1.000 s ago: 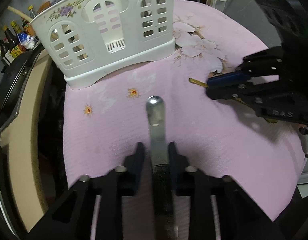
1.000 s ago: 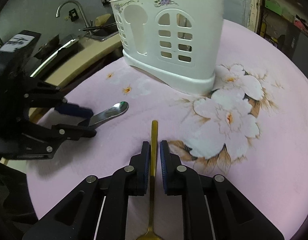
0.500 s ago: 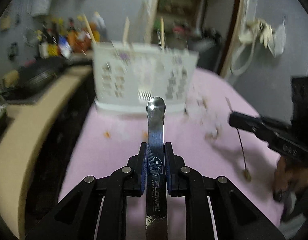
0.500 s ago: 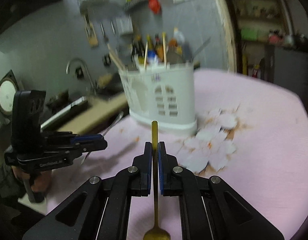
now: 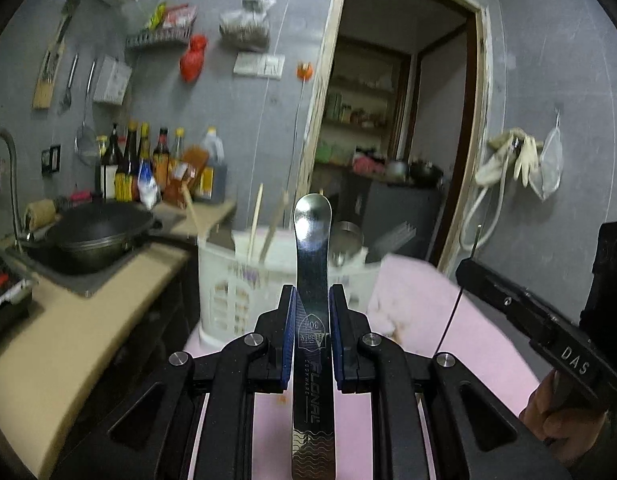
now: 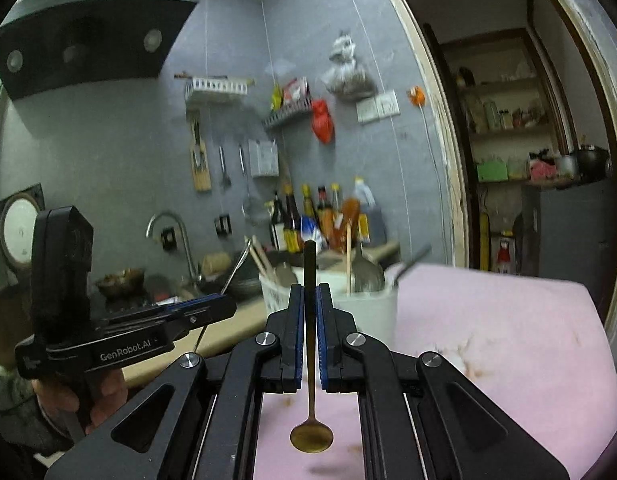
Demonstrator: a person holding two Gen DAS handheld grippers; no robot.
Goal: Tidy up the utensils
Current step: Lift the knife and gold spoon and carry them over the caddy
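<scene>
My left gripper (image 5: 311, 300) is shut on a flat steel utensil handle (image 5: 312, 280) that sticks up past the fingers, raised above the pink table. My right gripper (image 6: 310, 300) is shut on a thin gold spoon (image 6: 310, 360) whose bowl (image 6: 311, 436) hangs toward the camera. The white utensil basket (image 5: 244, 280) stands ahead on the table with chopsticks and spoons in it; it also shows in the right wrist view (image 6: 368, 312). The right gripper appears at the right of the left wrist view (image 5: 520, 312), and the left gripper at the left of the right wrist view (image 6: 148, 332).
The pink floral tablecloth (image 6: 488, 340) covers the table. A counter with a black wok (image 5: 96, 240) and sauce bottles (image 5: 156, 168) lies to the left. A sink tap (image 6: 168, 232) and a range hood (image 6: 88, 36) stand behind. A doorway (image 5: 396, 120) opens beyond.
Both grippers have lifted off the table with their utensils and tilted up, so the views now look level across the kitchen at the basket.
</scene>
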